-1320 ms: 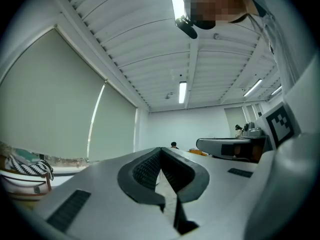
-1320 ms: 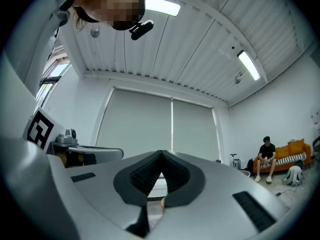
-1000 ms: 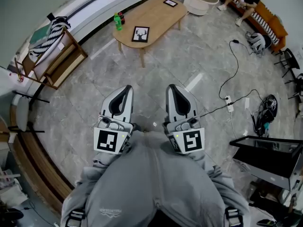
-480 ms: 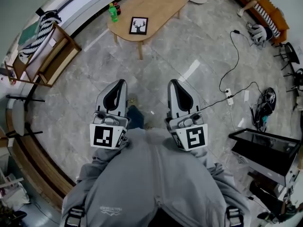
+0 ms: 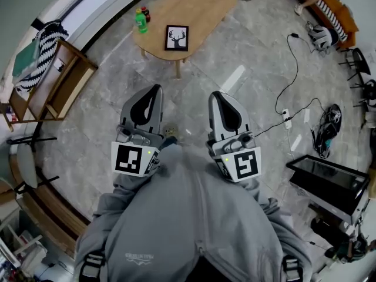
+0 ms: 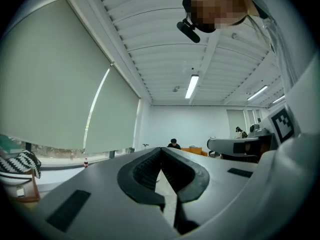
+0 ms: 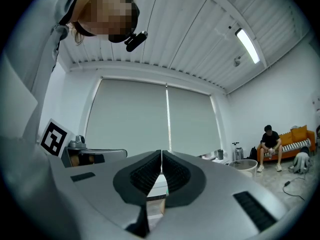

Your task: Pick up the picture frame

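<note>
Picture frame [image 5: 177, 37] flat on table [image 5: 200, 13], long axis away

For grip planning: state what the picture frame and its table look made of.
Picture frame: thin black border, matte, plastic or painted wood, too small to tell; white deer print inside. Table: pale wood, smooth satin top, matching legs.

Bright, even light; fisheye-warped edges
</note>
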